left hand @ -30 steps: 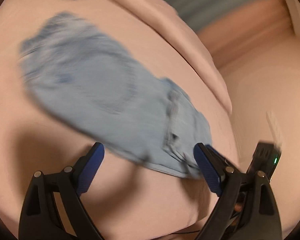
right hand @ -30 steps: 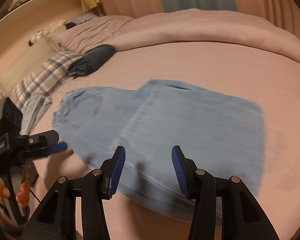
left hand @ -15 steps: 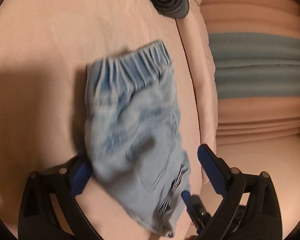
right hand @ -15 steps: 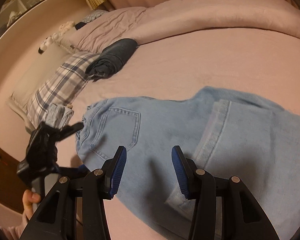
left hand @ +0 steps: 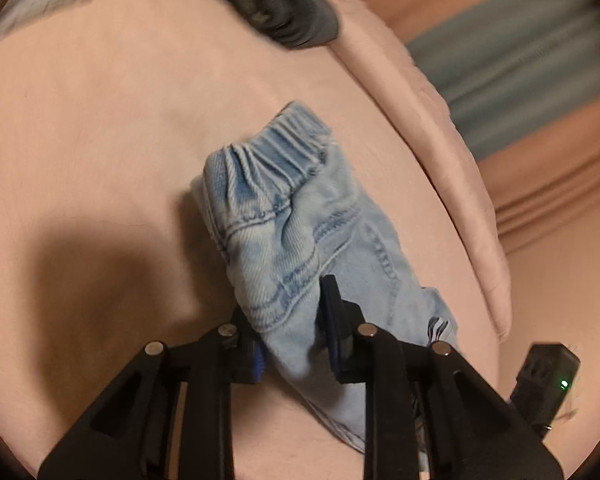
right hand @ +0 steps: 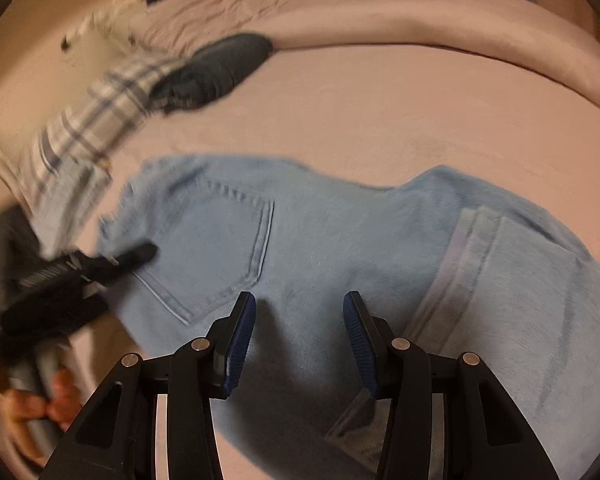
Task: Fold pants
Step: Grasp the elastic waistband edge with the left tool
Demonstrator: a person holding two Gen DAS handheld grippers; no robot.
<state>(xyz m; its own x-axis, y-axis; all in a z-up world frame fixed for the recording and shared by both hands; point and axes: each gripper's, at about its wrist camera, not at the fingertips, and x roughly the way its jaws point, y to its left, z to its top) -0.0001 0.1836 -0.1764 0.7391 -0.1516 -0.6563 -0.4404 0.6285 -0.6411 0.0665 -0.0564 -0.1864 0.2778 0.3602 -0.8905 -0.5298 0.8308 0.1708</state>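
Light blue jeans (right hand: 324,240) lie on the pink bed, with a back pocket at the left and a folded leg hem at the right. My left gripper (left hand: 290,328) is shut on the waistband corner of the jeans (left hand: 284,240), which bunches up between its fingers. It also shows in the right wrist view (right hand: 112,260) at the jeans' left edge. My right gripper (right hand: 300,336) is open and empty, just above the middle of the jeans.
A dark folded garment (right hand: 216,68) lies at the head of the bed next to a plaid pillow (right hand: 84,120). A rolled pink duvet (right hand: 420,20) runs along the far side. The bed sheet (left hand: 100,120) surrounds the jeans.
My left gripper has closed on the waistband end of the jeans. My right gripper has moved left along the jeans, from the folded legs toward the seat, staying open.
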